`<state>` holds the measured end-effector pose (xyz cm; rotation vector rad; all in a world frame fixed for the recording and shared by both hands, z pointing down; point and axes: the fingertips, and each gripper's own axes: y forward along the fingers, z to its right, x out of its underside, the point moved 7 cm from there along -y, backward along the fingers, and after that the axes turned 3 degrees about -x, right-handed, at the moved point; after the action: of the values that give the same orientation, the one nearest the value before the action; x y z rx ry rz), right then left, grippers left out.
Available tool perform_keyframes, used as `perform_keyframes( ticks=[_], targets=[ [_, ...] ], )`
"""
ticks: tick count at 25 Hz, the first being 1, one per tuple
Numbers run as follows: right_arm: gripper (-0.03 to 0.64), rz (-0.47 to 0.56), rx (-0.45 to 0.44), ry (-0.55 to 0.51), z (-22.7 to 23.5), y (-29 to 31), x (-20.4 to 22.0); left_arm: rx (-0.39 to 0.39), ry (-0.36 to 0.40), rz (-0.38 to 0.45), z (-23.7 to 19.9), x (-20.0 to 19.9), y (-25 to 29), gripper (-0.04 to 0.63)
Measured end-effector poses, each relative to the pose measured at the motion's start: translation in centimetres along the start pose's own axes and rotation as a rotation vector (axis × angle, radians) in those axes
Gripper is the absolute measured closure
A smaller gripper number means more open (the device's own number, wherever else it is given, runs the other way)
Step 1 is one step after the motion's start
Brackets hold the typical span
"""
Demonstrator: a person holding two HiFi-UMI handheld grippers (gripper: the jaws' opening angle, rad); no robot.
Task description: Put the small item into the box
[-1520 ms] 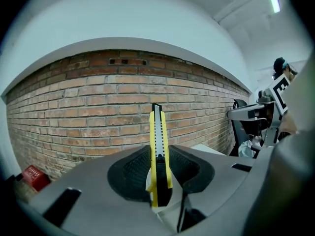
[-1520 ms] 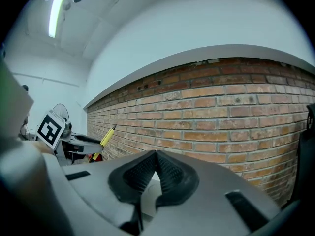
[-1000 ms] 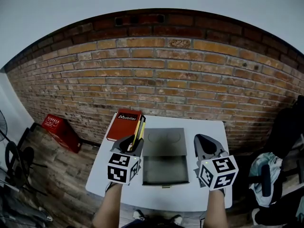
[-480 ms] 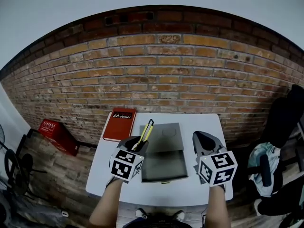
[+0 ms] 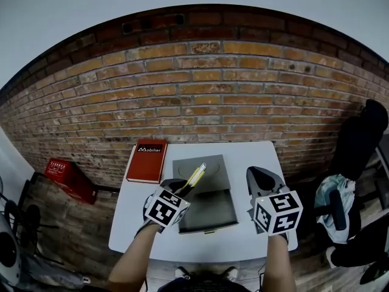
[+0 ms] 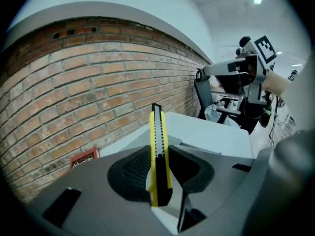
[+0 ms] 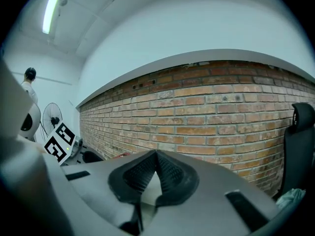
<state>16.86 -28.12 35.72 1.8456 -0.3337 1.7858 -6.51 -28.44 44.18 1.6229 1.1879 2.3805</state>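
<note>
One yellow utility knife (image 6: 157,146) clamped between the jaws of the left gripper (image 6: 158,154), over the left part of one open grey box (image 5: 213,207) on one white table (image 5: 246,157), right gripper (image 7: 156,154) jaws closed together and empty, one red book (image 5: 146,161) lettered "Mobilier"

Yellow utility knife (image 5: 196,176), tilted, raised near open grey box (image 5: 209,210)

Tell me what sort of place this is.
Probably an office or studio workroom. It has a bare brick wall, a small white table standing on a wooden floor, and a black office chair at the right.
</note>
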Motion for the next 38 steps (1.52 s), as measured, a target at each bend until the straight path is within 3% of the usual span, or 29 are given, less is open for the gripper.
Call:
perform_keyframes(
  ticks=[18,25,35,38],
  targets=[
    [0.597,0.001,0.058,0.037,0.7,-2.0,1.0,0.249,0.247,-0.267,4.4,4.0,5.9,0.466],
    [0.597,-0.011,0.075,0.043,0.9,-2.8,1.5,0.323,0.223,-0.358,5.5,5.9,8.2,0.466],
    [0.597,-0.031,0.102,0.044,1.4,-3.2,2.3,0.345,0.280,-0.402,6.0,6.7,10.5,0.466],
    [0.597,-0.036,0.113,0.042,1.6,-3.4,2.4,0.367,0.264,-0.445,6.1,7.5,10.9,0.466]
  ],
)
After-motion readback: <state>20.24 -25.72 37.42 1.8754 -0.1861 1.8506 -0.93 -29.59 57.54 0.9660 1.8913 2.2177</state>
